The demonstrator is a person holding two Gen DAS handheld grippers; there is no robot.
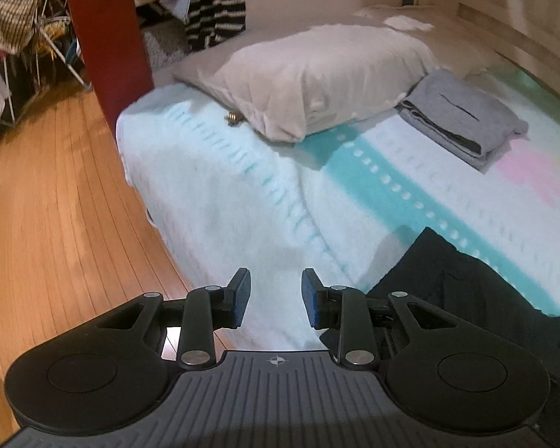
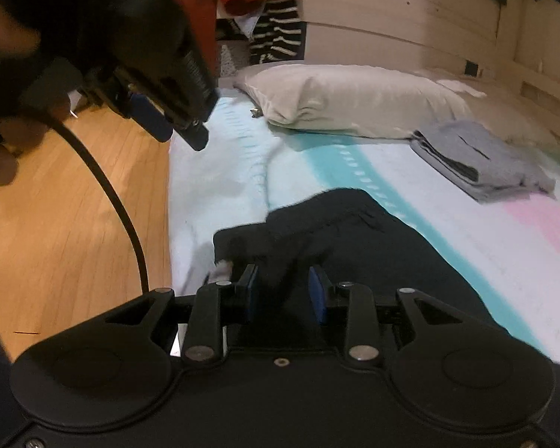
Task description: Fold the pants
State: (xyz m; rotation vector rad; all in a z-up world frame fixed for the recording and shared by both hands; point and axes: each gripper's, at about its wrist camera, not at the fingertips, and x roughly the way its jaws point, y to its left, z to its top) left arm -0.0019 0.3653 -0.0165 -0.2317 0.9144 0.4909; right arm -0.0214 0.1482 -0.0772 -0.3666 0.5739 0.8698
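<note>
Pants [image 2: 354,239], dark and bunched, are lying on the near part of the bed [image 1: 242,194], spread over a pale blanket [image 1: 410,171] with a teal band and a pink patch. In the right wrist view the right gripper [image 2: 283,293] is sitting low over them with its blue pads apart and a fold of the dark cloth rising between them; whether the pads are pressing it I cannot tell. The left gripper [image 1: 276,296] is hovering above the bed's near corner, jaws apart and holding nothing, with the pants just to its right [image 1: 466,291]. In the right view it is showing up high at the left [image 2: 168,112], gripped by a hand [image 2: 3,142], a black cable [image 2: 123,216] trailing down from it.

Farther along the bed a grey pillow [image 1: 317,78] is lying across the blanket, and beside it a folded grey garment [image 1: 463,119] is resting flat. A small brass thing [image 1: 232,118] is lying at the pillow's near edge.

Wood floor [image 1: 56,205] is running along the left of the bed. Beyond, a red post [image 1: 104,44] is standing at the bed's head, with striped cloth [image 1: 216,3] hanging by it, a drying rack [image 1: 22,30] at the far left, and pale drawers [image 2: 373,26] against the back wall.
</note>
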